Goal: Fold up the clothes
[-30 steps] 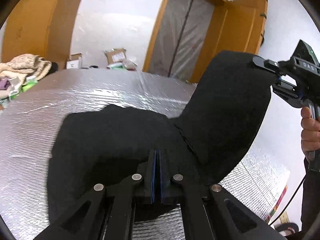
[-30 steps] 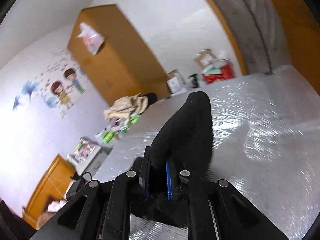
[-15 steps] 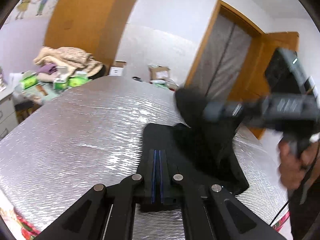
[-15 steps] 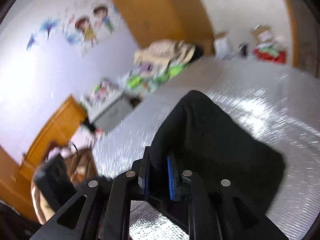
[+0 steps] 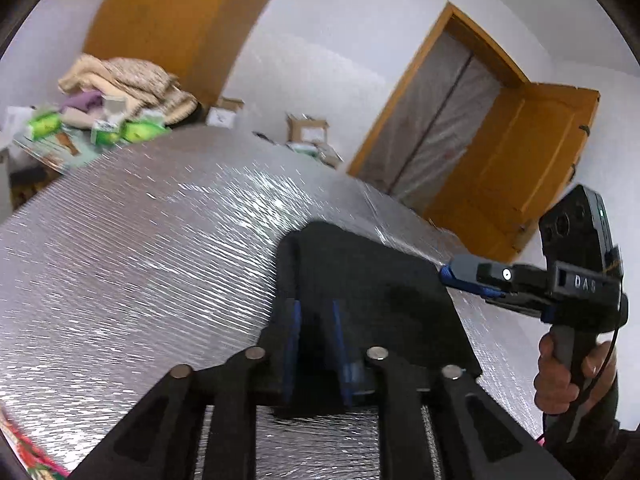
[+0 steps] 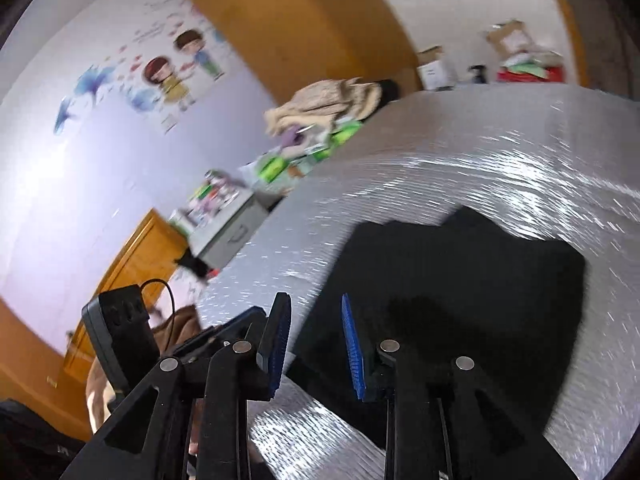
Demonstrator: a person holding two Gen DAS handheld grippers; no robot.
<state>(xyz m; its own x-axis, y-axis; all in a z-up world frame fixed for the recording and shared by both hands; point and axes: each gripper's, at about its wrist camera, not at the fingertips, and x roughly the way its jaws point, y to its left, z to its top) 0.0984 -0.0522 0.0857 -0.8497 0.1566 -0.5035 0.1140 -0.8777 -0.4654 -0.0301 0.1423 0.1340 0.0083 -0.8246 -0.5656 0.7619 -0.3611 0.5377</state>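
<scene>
A black garment (image 5: 372,292) lies folded into a flat rectangle on the silver quilted table (image 5: 140,248). My left gripper (image 5: 315,309) is open over the garment's near left edge, and nothing sits between its blue pads (image 5: 294,328). In the right wrist view the same black garment (image 6: 460,300) lies flat ahead. My right gripper (image 6: 314,299) is open over its left edge, holding nothing. From the left wrist view, the right gripper (image 5: 450,272) points at the garment's right corner, with a person's hand (image 5: 560,376) on its handle.
A heap of beige clothes (image 5: 128,80) and green packets (image 5: 136,130) sit past the table's far left edge. Cardboard boxes (image 5: 308,130) stand by the wall beside an orange door (image 5: 516,168). A grey cabinet (image 6: 232,232) stands left of the table.
Both grippers carried the raised half of the black garment over and down, then let go. Both were shut on the cloth earlier and stand open now, with the garment lying flat.
</scene>
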